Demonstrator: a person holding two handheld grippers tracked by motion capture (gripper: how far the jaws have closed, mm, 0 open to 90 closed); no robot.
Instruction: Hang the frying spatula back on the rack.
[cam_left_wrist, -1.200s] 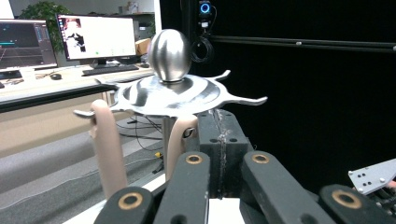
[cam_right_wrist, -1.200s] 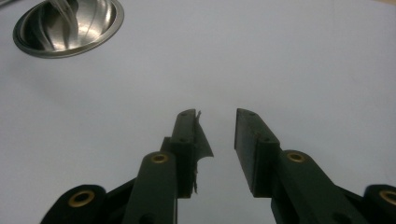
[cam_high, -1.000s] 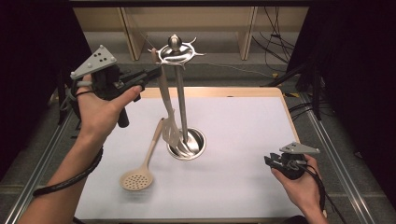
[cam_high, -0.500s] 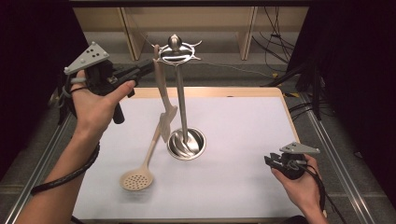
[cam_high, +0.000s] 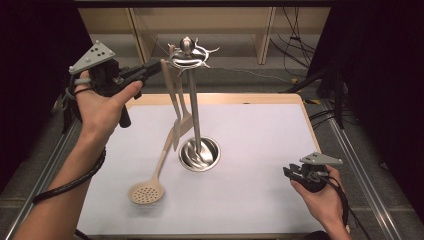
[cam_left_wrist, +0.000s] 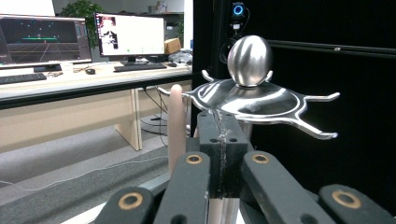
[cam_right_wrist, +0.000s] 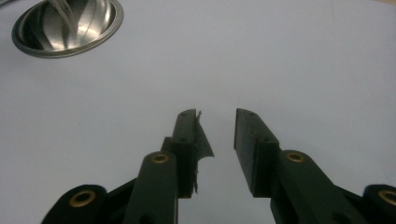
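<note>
Utensils are what this one looks to be about, and the left gripper (cam_high: 150, 70) is up high at the crown of the steel rack (cam_high: 191, 100), right by the ring of hooks (cam_left_wrist: 261, 100). In the left gripper view its jaws are pressed together, but what lies between them is hidden; a beige handle tip (cam_left_wrist: 176, 121) rises just to the left of them, near the hook ring. So I cannot tell whether the gripper is clamped on that handle or simply clenched beside it.

From above, the beige spatula (cam_high: 177, 110) hangs down alongside the rack's pole, its top level with the hooks. My read is that it is being held up there so its end can be threaded onto a hook, which would explain the high, level reach of the arm.

A beige slotted spoon (cam_high: 150, 180) lies on the white table (cam_high: 260, 150), its perforated bowl toward the person and its handle pointing in at the rack's round base (cam_high: 200, 154). It is well placed for a later pickup.

Over on the right, the right gripper (cam_high: 295, 172) rests low near the table's corner, jaws parted and holding nothing, pointed back toward the base (cam_right_wrist: 67, 25). It seems parked there to stay clear of the hanging work
</note>
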